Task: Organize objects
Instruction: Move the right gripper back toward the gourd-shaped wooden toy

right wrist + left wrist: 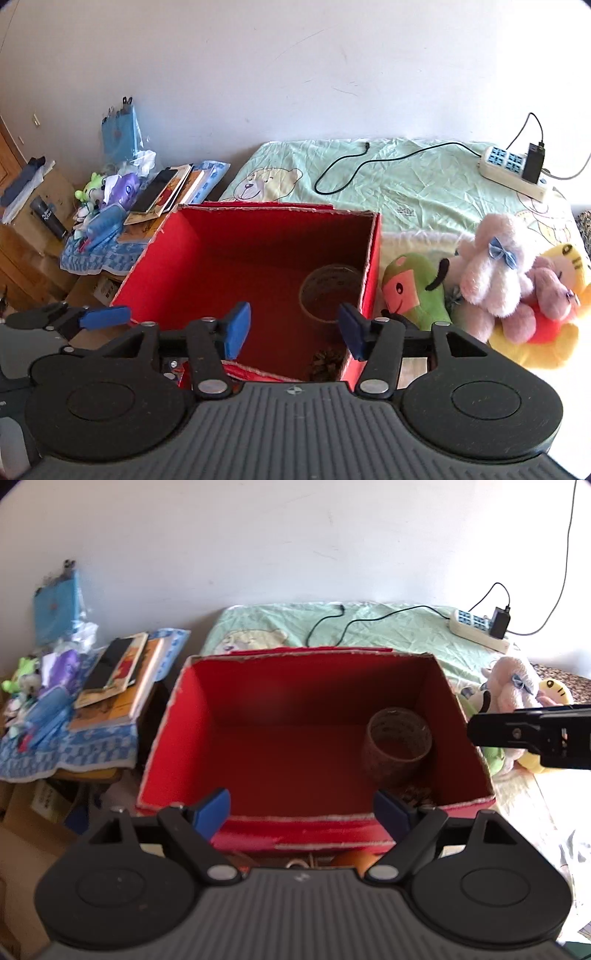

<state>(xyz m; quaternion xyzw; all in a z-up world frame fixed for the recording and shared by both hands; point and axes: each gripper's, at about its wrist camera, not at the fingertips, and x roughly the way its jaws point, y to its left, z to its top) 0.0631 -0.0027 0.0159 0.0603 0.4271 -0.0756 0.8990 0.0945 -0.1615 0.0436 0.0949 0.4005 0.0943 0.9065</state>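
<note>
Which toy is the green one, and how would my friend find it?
Look at the big red box on the bed. Just past its right wall lies a heap of plush toys. The green plush toy is the one nearest the box, with a pink smiling face, unlike its white, lilac and yellow neighbours.

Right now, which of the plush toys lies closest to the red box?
The green plush toy with the pink face: it lies right beside the red box's right wall. The white one and yellow one sit farther right.
</note>
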